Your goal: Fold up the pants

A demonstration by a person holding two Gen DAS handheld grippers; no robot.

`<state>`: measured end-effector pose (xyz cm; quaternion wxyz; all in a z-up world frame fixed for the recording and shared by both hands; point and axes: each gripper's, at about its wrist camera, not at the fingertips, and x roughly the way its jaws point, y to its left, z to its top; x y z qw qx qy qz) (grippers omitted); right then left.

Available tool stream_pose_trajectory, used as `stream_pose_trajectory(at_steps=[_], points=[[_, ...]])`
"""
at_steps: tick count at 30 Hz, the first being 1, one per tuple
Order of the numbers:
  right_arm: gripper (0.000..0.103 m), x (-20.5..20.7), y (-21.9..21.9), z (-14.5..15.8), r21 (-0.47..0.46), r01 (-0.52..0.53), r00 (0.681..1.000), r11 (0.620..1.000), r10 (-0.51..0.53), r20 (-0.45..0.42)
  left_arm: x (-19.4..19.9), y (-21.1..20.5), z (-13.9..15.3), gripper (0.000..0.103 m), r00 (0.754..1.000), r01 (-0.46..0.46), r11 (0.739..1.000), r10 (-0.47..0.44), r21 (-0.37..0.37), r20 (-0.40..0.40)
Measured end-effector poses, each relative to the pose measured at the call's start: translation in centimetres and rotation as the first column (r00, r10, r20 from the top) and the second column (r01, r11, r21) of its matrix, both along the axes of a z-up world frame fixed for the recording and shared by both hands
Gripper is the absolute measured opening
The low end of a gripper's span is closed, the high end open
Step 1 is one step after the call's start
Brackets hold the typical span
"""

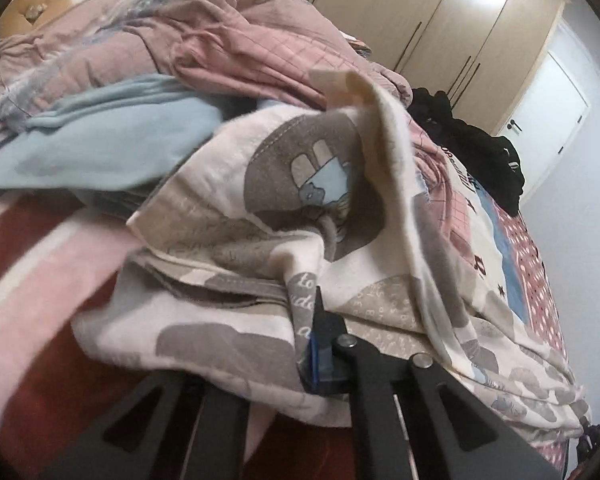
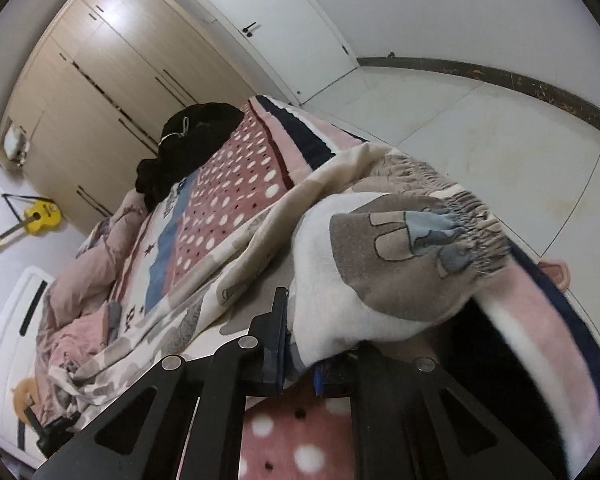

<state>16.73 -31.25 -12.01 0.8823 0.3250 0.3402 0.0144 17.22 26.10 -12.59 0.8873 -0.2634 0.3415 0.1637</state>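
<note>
The pants [image 1: 260, 216] are cream fleece with grey cloud shapes and a small blue cartoon print. They lie bunched on the bed in the left wrist view. My left gripper [image 1: 306, 344] is shut on a fold of the pants; only its right finger [image 1: 328, 332] shows, the left one is under cloth. In the right wrist view the pants [image 2: 380, 264] drape over my right gripper [image 2: 300, 344], with the gathered elastic waistband [image 2: 460, 208] at the right. The right gripper is shut on the cloth near the waistband.
A pink polka-dot blanket [image 2: 236, 184] covers the bed. A pink quilt [image 1: 188, 40] and a light blue garment [image 1: 100, 136] are heaped behind. Black clothes [image 2: 192, 140] lie at the far end. A wardrobe [image 2: 92, 92], a white door [image 2: 276, 20] and a yellow guitar [image 2: 36, 216] stand beyond.
</note>
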Motion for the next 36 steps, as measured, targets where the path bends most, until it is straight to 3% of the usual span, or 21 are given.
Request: stream_pose_trajectory(at_steps=[9,22,29,32,33,34,36], points=[[0.004,-3.3,-0.3,1.2,0.006,-0.024,1.0,1.0,0.024,0.01,-4.2,1.7,3.3,0.005,0.999,0.018,0.999,-0.019,0.047,0.027],[0.004,-9.8,0.6,4.2,-0.02,-0.107,0.994,0.994,0.107,0.025,-10.3,2.9,5.4,0.005,0.998,0.062,0.996,-0.063,0.062,0.016],[0.006,-11.3,1.2,0.9,-0.064,-0.125,0.991,0.99,0.122,-0.052,-10.7,2.8,2.2,0.01,0.986,0.116,0.99,-0.105,0.081,-0.131],[0.008,-11.8,1.3,0.4,-0.094,-0.141,0.989,0.986,0.135,-0.068,-11.1,2.9,2.0,0.029,0.982,0.132,0.986,-0.116,0.101,-0.152],[0.01,-12.0,1.3,0.6,-0.109,-0.152,0.987,0.982,0.145,-0.077,-11.3,2.6,2.4,0.043,0.982,0.136,0.983,-0.117,0.124,-0.148],[0.012,-12.4,1.5,1.0,-0.142,-0.162,0.985,0.976,0.152,-0.084,-11.7,2.2,3.3,0.056,0.982,0.148,0.975,-0.125,0.166,-0.143],[0.024,-13.4,2.1,2.6,-0.217,-0.184,0.982,0.959,0.17,-0.083,-12.2,1.2,5.0,0.066,0.981,0.172,0.953,-0.141,0.25,-0.135]])
